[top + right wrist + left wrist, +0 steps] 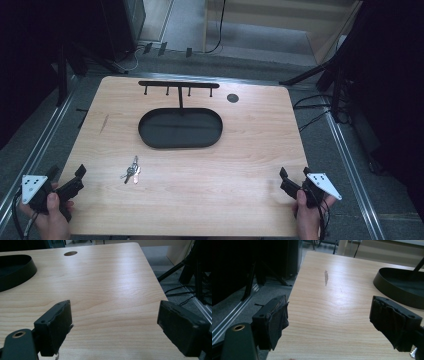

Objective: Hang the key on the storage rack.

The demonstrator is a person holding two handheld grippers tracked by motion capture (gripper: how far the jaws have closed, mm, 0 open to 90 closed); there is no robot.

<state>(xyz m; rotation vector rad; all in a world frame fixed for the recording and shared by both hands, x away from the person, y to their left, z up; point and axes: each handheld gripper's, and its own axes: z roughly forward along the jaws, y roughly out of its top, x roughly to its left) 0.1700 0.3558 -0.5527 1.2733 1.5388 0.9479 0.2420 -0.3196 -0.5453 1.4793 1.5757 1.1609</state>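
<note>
My left gripper (pixel 67 174) sits at the near left corner of the table (pixel 240 150), jaws spread wide with nothing between them. My right gripper (pixel 295 175) sits at the near right edge, jaws equally wide and empty. The bunch of keys (pixel 131 170) lies flat on the wood between them, nearer my left, just short of the black oval tray (pixel 150 140). Behind the tray stands what looks like a hook rack (pixel 178 84).

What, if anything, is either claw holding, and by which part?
Nothing is held. The left claw and right claw are both open and empty; the keys lie untouched on the table.
</note>
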